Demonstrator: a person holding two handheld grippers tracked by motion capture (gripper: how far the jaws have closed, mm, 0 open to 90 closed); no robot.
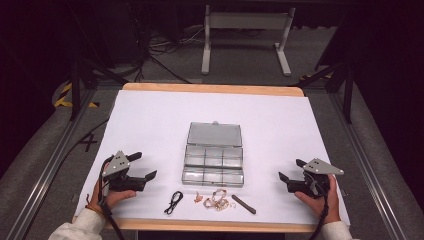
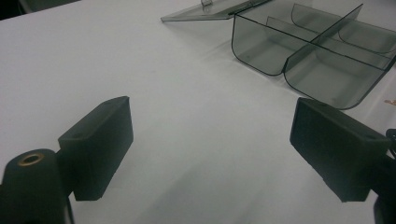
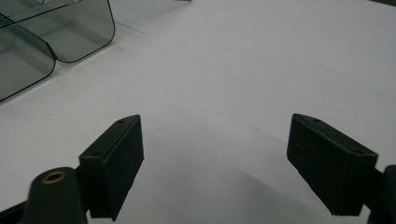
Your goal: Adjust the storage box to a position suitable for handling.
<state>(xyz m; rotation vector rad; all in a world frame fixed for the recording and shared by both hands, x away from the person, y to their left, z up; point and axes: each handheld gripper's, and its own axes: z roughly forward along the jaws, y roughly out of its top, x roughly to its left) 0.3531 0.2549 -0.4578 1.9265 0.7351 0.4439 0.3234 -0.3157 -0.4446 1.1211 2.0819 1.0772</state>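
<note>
wooden table [image 1: 150, 86] in front of me, pale wood edge showing at the far side and along the near side. white sheet [image 1: 150, 125] covers nearly the whole top. on the sheet, centre: clear grey compartment box [image 1: 213, 165], lid [image 1: 214, 134] swung open and lying flat on the sheet behind it, dividers visible inside. near edge, in a row just in front of the box: black cord loop [image 1: 173, 202] at the left, small pinkish piece [image 1: 198, 198], tangle of pale jewellery [image 1: 219, 201], dark stick [image 1: 243, 204] at the right, lying slanted. row items are close but mostly apart from each other.
</note>
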